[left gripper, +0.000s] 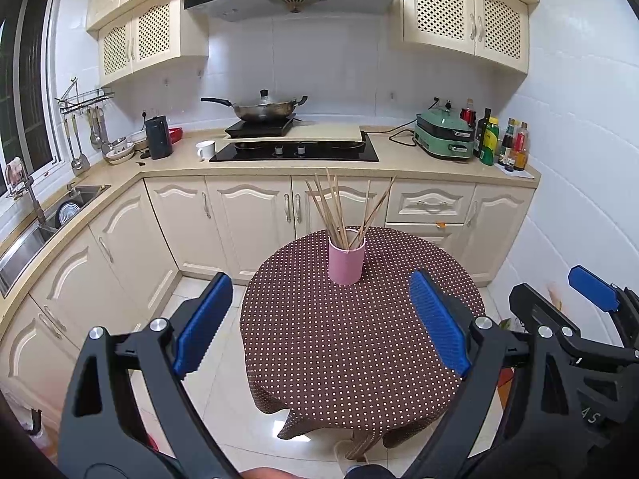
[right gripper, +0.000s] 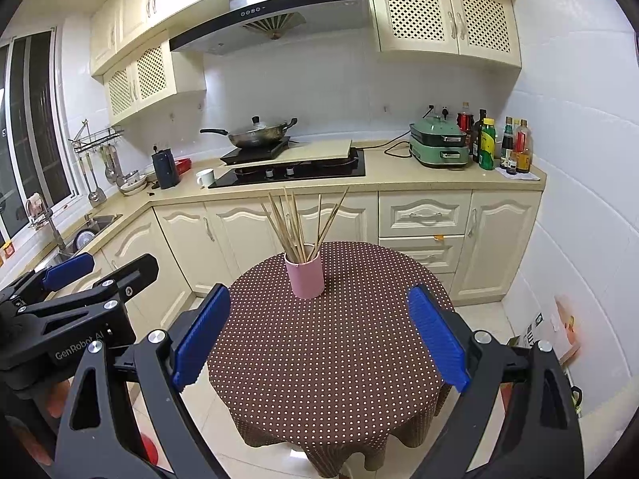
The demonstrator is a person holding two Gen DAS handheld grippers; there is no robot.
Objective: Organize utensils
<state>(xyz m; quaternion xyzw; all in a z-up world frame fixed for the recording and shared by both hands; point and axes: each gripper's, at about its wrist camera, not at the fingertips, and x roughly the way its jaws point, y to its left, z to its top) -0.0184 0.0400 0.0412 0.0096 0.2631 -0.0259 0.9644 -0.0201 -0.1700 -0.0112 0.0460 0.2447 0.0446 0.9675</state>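
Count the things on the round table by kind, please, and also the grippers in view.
Pink cup: 1
Bundle of chopsticks in the cup: 1 (single sticks too crowded to count)
Grippers: 2, left and right, both open and empty
Total: 4

table (left gripper: 359, 359) bare before pink cup (left gripper: 346, 261); chopsticks (left gripper: 339, 211) fan above.
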